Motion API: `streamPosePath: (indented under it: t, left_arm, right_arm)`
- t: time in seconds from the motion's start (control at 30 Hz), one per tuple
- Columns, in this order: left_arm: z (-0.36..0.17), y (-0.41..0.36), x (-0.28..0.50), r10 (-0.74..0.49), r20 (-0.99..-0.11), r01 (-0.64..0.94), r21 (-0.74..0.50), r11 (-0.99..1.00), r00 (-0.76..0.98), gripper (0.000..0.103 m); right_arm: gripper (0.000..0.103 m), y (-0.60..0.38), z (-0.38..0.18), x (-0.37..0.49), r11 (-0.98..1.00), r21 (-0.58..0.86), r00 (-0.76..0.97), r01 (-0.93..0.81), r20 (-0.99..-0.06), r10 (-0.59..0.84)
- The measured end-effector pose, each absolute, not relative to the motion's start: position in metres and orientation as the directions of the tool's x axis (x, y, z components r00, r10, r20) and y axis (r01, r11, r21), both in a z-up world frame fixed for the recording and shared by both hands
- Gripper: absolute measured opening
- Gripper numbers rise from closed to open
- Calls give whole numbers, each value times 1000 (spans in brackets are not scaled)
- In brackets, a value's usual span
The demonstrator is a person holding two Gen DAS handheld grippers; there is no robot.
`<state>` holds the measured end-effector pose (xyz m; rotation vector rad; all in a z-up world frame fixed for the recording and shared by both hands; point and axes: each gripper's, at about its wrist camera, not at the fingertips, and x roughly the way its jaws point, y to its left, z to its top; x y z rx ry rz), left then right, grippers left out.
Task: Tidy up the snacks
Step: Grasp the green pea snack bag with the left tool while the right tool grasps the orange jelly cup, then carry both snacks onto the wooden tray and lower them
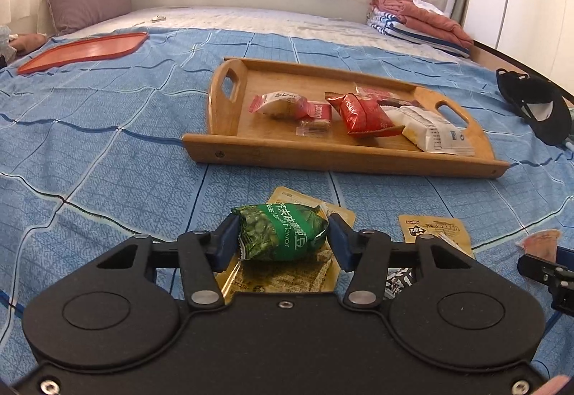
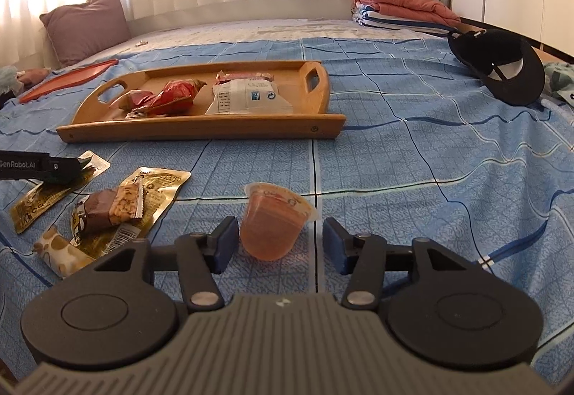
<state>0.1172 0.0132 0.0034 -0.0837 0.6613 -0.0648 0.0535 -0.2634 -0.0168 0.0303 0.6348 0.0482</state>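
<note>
Two wrist views of a snack-sorting task on a bed covered with a blue checked sheet. Left view: the left gripper, at lower centre of the frame, has its blue fingers pressed against both ends of a green pea packet, which sits over a gold pouch on the sheet. A wooden tray lies above it at centre frame, already carrying a pink-and-white packet, a red packet and a white packet. An orange tray lies empty at upper left. Right view: the right gripper, at lower centre, has its fingers apart on either side of an orange jelly cup lying tipped on the sheet; the left finger stands just beside the cup, the right one clear of it, so nothing is gripped. At lower left of this frame remain a chocolate bar on a second gold pouch and a giraffe-patterned packet. A black cap lies at upper right. Judged step: picking up loose snacks, roughly half sorted. The next move calls for lifting the pea packet toward the wooden tray without dragging the pouch beneath, and for closing gently on the cup, whose tapered wall may slip
</note>
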Motion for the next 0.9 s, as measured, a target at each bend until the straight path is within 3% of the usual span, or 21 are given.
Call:
streamPosePath:
  t: [0.03, 0.13, 0.9]
  left_arm:
    - [4, 13, 116, -88, -607, 37, -95, 995, 790, 50]
    - [9, 12, 111, -92, -590, 51, -87, 995, 802, 50]
    - [69, 17, 153, -131, -499, 92, -102, 991, 857, 49]
  right_arm:
    - [66, -264, -16, 54, 998, 51, 805, -34, -590, 58]
    - [48, -264, -15, 54, 997, 70, 804, -35, -591, 70]
    - [47, -272, 45, 102, 985, 152, 855, -78, -498, 144]
